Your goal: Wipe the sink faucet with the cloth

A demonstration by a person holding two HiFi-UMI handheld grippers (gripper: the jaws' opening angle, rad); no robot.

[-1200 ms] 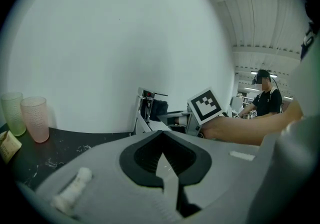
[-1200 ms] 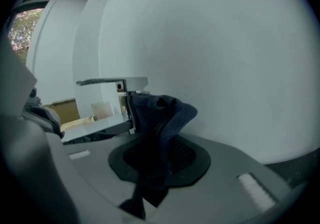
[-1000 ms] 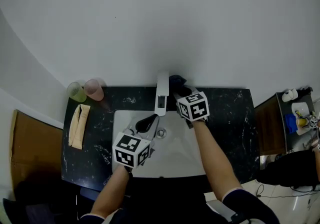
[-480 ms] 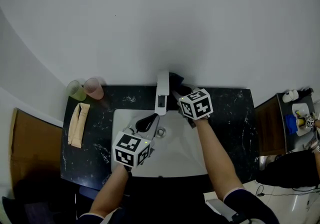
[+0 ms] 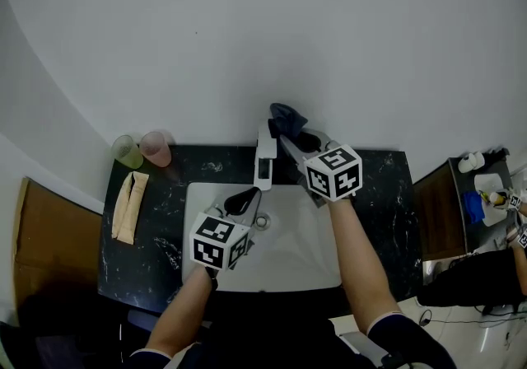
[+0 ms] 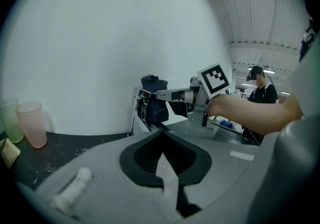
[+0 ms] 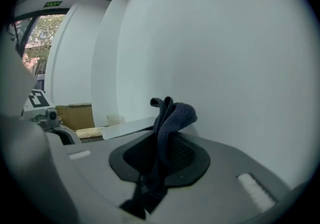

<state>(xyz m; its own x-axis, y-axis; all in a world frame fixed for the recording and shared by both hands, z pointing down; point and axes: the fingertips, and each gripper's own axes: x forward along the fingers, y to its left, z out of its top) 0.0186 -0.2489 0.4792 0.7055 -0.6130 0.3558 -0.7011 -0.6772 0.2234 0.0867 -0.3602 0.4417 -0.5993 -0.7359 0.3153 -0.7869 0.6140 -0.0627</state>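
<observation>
Head view: cloth (image 5: 287,118) hides tips of right tongs (image 5: 285,136).

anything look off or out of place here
Nothing stands out. The green cup and pink cup stand upright at the back left of the counter, the beige folded towel lies flat beside the sink, and the dark cloth is clamped in the right gripper by the faucet.
</observation>
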